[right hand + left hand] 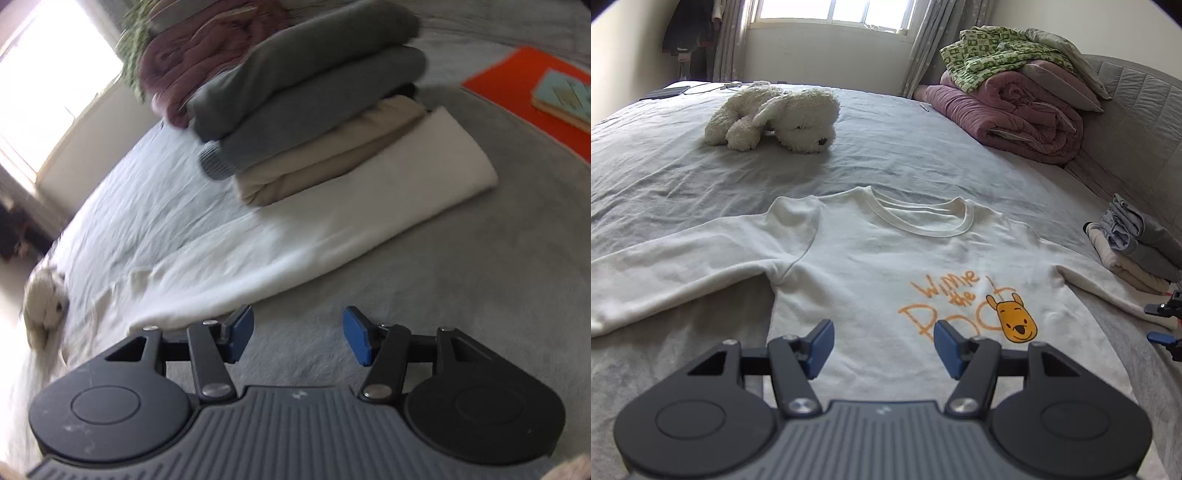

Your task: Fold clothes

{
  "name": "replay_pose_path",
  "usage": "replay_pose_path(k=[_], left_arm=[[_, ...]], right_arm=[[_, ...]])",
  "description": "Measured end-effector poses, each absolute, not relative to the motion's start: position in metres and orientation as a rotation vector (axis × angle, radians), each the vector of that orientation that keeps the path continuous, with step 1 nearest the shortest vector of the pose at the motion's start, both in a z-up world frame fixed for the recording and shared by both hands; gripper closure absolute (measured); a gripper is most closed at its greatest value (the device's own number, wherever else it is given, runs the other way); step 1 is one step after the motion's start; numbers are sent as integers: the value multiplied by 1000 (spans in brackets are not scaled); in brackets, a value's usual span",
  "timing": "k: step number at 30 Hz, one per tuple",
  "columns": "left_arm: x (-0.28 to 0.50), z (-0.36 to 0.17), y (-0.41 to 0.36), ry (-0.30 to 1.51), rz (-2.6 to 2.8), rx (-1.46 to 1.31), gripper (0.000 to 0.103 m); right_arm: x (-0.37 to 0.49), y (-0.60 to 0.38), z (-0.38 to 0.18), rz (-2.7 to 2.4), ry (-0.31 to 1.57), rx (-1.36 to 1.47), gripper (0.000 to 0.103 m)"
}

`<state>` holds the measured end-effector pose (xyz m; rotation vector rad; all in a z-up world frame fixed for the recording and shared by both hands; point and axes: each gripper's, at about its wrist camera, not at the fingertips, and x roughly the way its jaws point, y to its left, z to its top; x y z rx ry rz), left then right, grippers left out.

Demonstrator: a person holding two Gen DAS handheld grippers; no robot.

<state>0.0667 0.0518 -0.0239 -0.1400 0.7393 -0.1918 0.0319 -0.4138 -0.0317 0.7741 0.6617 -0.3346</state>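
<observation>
A white sweatshirt [871, 258] with an orange Winnie the Pooh print lies flat, front up, on the grey bed, sleeves spread to both sides. My left gripper [884, 345] is open and empty, hovering over the shirt's lower body. My right gripper [298, 341] is open and empty over the grey bedding, just right of the shirt's right sleeve [314, 221]. Its blue fingertips [1160, 323] show at the right edge of the left wrist view. The right wrist view is blurred.
A stack of folded clothes [314, 110] sits at the sleeve's end, also in the left wrist view [1137, 243]. A white plush dog [775, 118] lies beyond the collar. Rolled quilts [1015, 96] are against the headboard. An orange mat with a book [535, 92] lies far right.
</observation>
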Motion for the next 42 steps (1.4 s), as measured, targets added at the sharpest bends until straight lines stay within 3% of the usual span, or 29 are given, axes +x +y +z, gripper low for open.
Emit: replay_pose_path(k=[4,10,13,18,22,30,37,42], left_arm=[[82,-31,57,798,-127,-173,42],[103,-43,71,850,-109,-284,42],[110,-45,75,844,-115,-295,42],[123,-40,82,839,-141,-318,43],[134,-36,87,847,-193,-361,49],[137,-36,98,864,-226,-444,50],[137,-32,113,798,-285,-516,50],[139,-45,124,736,-372,-678,48]], right_arm=[[27,-436,-42,-427,519,968,45],[51,-432,-40,-556,451,912,48],[57,-427,-36,-582,440,856,90],[55,-407,-15,-579,372,765,92],[63,-381,19,-506,281,630,92],[112,-302,64,-240,186,364,92],[136,-220,60,34,202,152,92],[142,-161,27,210,303,-9,92]])
